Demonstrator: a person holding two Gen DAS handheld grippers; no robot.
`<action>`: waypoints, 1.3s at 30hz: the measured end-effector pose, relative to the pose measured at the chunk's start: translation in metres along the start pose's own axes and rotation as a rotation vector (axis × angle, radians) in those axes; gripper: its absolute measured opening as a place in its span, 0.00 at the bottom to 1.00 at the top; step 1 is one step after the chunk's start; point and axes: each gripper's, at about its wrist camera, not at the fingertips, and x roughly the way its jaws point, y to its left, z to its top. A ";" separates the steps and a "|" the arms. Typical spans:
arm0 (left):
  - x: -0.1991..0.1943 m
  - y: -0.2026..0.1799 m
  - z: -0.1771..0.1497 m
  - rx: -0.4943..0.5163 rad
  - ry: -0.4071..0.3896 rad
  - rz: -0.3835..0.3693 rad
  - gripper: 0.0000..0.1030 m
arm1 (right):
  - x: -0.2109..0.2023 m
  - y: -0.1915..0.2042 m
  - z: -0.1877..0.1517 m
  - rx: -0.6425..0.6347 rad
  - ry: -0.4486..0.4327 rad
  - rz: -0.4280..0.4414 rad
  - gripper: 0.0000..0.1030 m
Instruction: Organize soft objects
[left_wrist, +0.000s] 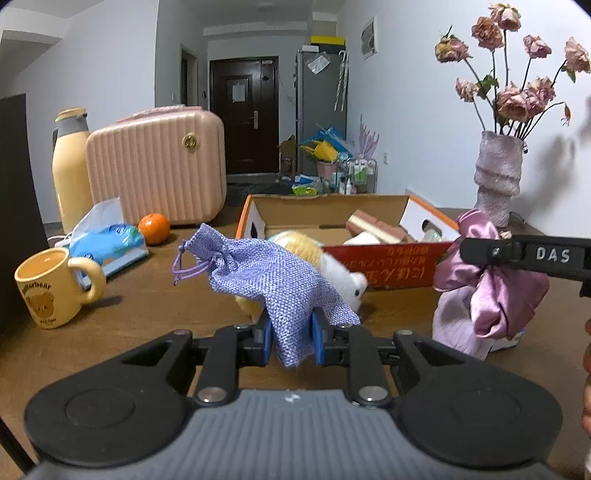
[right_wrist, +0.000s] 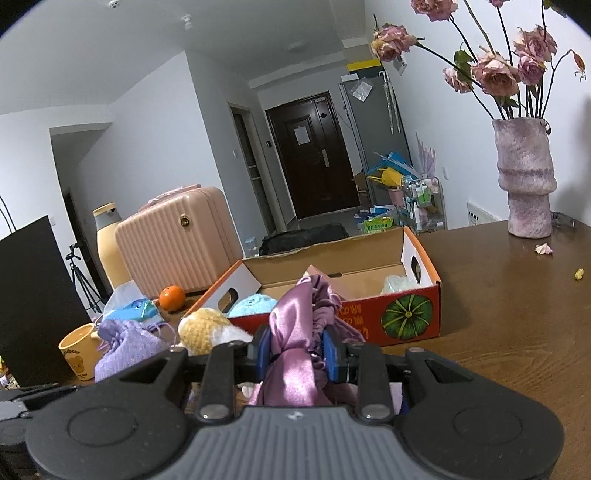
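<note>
My left gripper (left_wrist: 292, 338) is shut on a purple woven drawstring pouch (left_wrist: 266, 273), held above the table; the pouch also shows in the right wrist view (right_wrist: 127, 347). Behind it lies a yellow and white plush toy (left_wrist: 332, 273), just in front of the open cardboard box (left_wrist: 391, 262). My right gripper (right_wrist: 297, 350) is shut on a pink satin scrunchie cloth (right_wrist: 295, 328), lifted in front of the box (right_wrist: 406, 317). The cloth and the right gripper's finger show at the right of the left wrist view (left_wrist: 495, 295). A blue plush (right_wrist: 253, 304) and other items lie in the box.
A yellow mug (left_wrist: 55, 286), a tissue pack (left_wrist: 107, 240), an orange (left_wrist: 154, 228), a pink case (left_wrist: 159, 166) and a yellow flask (left_wrist: 70, 166) stand at the left. A vase of dried roses (right_wrist: 524, 177) stands at the back right of the brown table (right_wrist: 517, 314).
</note>
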 end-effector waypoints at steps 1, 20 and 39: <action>-0.001 -0.002 0.002 0.002 -0.007 -0.004 0.20 | 0.000 0.000 0.001 -0.002 -0.002 0.000 0.27; 0.008 -0.025 0.049 -0.006 -0.094 -0.046 0.20 | 0.012 -0.004 0.029 -0.037 -0.045 -0.006 0.27; 0.051 -0.035 0.077 -0.029 -0.095 -0.058 0.20 | 0.050 -0.021 0.057 -0.048 -0.059 -0.009 0.27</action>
